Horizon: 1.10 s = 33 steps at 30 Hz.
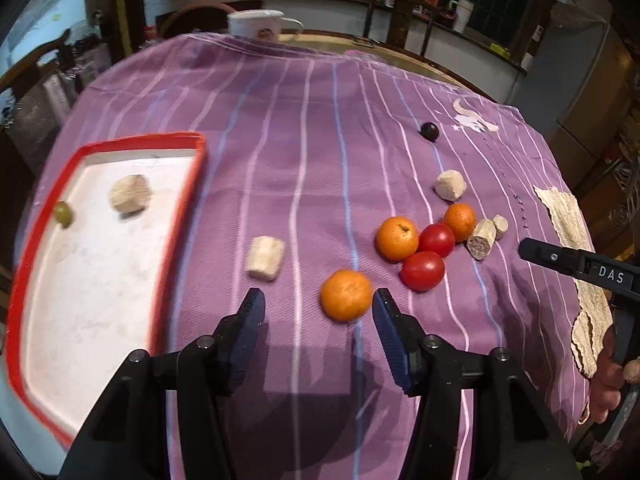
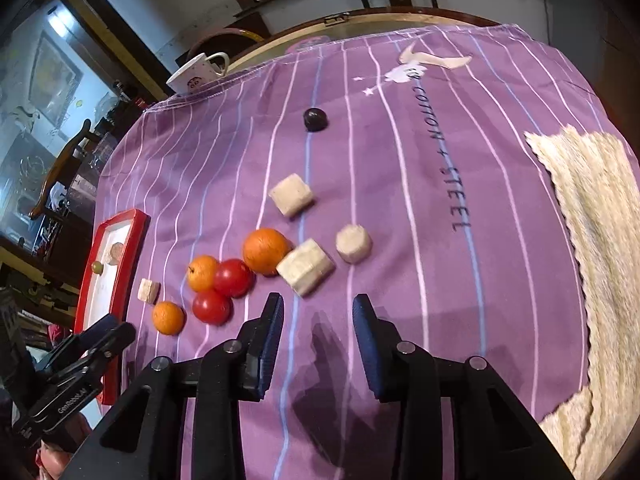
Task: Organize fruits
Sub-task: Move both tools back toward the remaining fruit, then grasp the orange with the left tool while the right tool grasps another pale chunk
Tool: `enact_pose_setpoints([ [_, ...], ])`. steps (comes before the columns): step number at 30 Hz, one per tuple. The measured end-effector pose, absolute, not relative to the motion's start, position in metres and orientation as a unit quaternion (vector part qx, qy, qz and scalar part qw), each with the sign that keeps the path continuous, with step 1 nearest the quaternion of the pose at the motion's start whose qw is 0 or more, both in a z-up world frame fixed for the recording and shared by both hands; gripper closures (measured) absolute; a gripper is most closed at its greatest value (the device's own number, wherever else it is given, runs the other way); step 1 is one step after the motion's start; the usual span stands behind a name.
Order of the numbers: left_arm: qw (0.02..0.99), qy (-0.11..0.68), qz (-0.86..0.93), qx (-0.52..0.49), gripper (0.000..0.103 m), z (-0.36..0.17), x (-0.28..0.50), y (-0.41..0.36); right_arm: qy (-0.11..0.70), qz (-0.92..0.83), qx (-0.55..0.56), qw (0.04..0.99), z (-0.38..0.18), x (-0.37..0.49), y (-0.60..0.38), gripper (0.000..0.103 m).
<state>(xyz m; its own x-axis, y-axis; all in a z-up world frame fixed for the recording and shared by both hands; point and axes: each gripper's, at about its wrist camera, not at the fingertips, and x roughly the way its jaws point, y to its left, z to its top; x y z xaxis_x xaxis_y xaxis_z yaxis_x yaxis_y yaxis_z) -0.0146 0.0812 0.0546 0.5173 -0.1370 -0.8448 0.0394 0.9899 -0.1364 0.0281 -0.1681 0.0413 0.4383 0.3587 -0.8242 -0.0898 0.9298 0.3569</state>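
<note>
Orange fruit, a small mandarin (image 1: 346,295), lay low in the frame's centre just ahead of the left gripper (image 1: 319,307), whose fingers stood wide above the purple cloth (image 1: 304,168). The right gripper (image 2: 318,311) (also spread, holding nothing) hovered below the tomatoes (image 2: 233,278).

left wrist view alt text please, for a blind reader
The open left gripper hovers over a purple striped cloth, an orange just inside its right jaw. A red-rimmed tray lies left; more oranges and tomatoes lie right.
</note>
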Motion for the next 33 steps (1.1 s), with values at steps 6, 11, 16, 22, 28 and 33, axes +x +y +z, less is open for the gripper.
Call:
enact_pose_setpoints([
  [6, 0.863, 0.499, -0.068, -0.046, 0.048, 0.036, 0.0, 0.075, 0.516, 0.166, 0.101, 0.834, 0.029, 0.036, -0.151, 0.064],
  [11, 0.855, 0.507, -0.085, -0.061, 0.063, 0.028, 0.004, 0.074, 0.521, 0.17, 0.092, 0.831, 0.017, 0.046, -0.147, 0.064],
  [16, 0.856, 0.506, -0.088, -0.054, 0.063, 0.027, 0.005, 0.069, 0.514, 0.166, 0.091, 0.837, 0.015, 0.054, -0.146, 0.063],
  [22, 0.852, 0.511, -0.097, -0.055, 0.063, 0.02, 0.009, 0.062, 0.508, 0.164, 0.089, 0.841, 0.014, 0.063, -0.142, 0.061],
  [28, 0.854, 0.509, -0.092, -0.05, 0.07, 0.019, 0.01, 0.058, 0.507, 0.16, 0.107, 0.84, 0.014, 0.069, -0.145, 0.061],
  [33, 0.851, 0.513, -0.095, -0.061, 0.072, 0.02, 0.011, 0.06, 0.515, 0.159, 0.126, 0.833, 0.012, 0.07, -0.149, 0.063],
])
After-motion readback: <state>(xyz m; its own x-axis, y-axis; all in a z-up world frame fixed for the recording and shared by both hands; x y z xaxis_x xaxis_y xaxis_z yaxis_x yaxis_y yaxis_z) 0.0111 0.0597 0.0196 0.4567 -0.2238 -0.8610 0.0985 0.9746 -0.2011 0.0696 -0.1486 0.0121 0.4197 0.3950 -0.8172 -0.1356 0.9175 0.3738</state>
